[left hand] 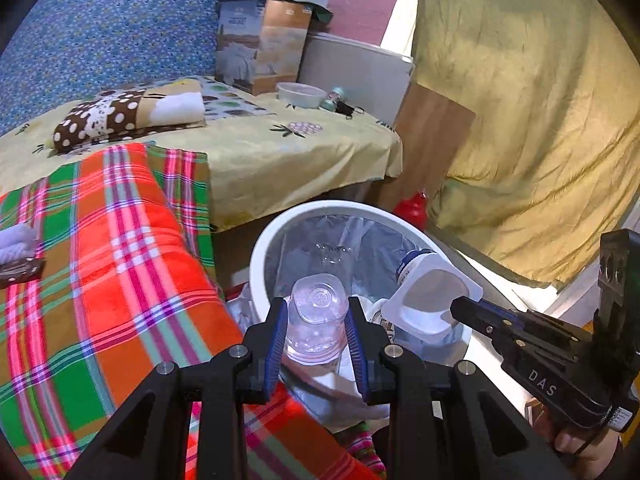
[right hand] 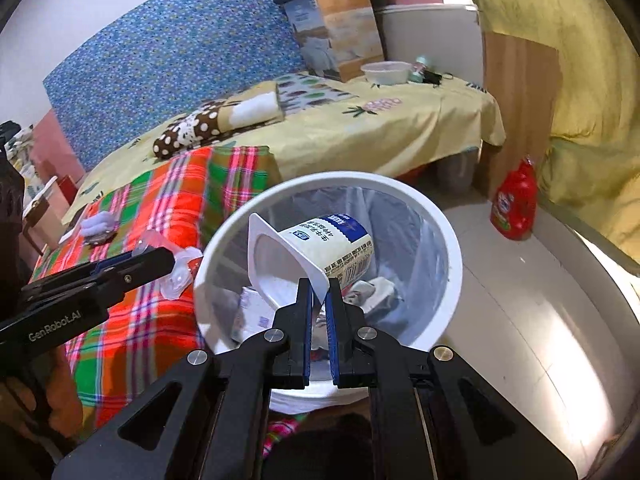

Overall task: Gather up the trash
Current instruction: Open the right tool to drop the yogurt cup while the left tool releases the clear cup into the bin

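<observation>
A white round bin [left hand: 260, 264] [right hand: 448, 232] with a clear liner stands on the floor beside the bed and holds some paper trash. My left gripper [left hand: 318, 312] is shut on a clear plastic cup [left hand: 318, 312], held at the bin's near left rim. In the right wrist view that gripper [right hand: 160, 256] comes in from the left with the clear cup [right hand: 180, 276] at its tip. My right gripper [right hand: 319, 292] is shut on the rim of a white yogurt cup [right hand: 328, 248] with a blue label, held over the bin's mouth. The left wrist view shows the yogurt cup [left hand: 424, 300] pinched by the right gripper [left hand: 460, 308].
An orange-green plaid blanket [left hand: 120, 260] covers the bed edge left of the bin. Farther back lie a dotted pillow [left hand: 120, 116], a cardboard box [left hand: 260, 44], a white bowl [left hand: 300, 94]. A red bottle [right hand: 516, 204] stands on the floor before a yellow-green curtain [left hand: 520, 100].
</observation>
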Demonstrator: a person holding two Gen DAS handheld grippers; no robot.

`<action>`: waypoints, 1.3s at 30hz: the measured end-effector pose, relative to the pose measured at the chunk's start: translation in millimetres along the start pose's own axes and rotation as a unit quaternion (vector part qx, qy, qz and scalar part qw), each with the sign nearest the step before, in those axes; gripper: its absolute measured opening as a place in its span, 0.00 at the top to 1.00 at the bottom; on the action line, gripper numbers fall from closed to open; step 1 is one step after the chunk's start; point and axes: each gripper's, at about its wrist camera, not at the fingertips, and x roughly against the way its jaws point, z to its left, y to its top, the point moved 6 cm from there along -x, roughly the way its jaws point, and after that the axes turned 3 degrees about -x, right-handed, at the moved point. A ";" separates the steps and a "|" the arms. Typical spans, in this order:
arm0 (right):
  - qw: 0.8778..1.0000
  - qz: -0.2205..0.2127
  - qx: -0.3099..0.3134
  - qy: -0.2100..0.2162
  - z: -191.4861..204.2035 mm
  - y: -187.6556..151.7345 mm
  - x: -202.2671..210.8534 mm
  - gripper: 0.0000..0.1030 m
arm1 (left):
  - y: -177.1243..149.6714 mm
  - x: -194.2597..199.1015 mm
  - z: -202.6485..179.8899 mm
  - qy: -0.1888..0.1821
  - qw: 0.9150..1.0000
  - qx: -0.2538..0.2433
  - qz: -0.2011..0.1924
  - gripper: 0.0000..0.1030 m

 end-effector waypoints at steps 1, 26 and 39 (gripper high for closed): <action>1.000 0.003 -0.001 -0.001 -1.5 -0.3 -1.4 0.91 | -0.6 -4.4 -1.0 -0.003 1.000 -0.001 0.003 0.71; 1.000 0.023 -0.015 -0.002 -13.4 -2.0 -7.0 0.67 | 2.4 -23.0 3.0 0.002 1.000 0.007 0.004 0.62; 1.000 0.004 -0.003 0.015 3.2 2.1 4.9 0.67 | -0.9 13.3 18.6 0.005 0.999 0.029 -0.012 0.61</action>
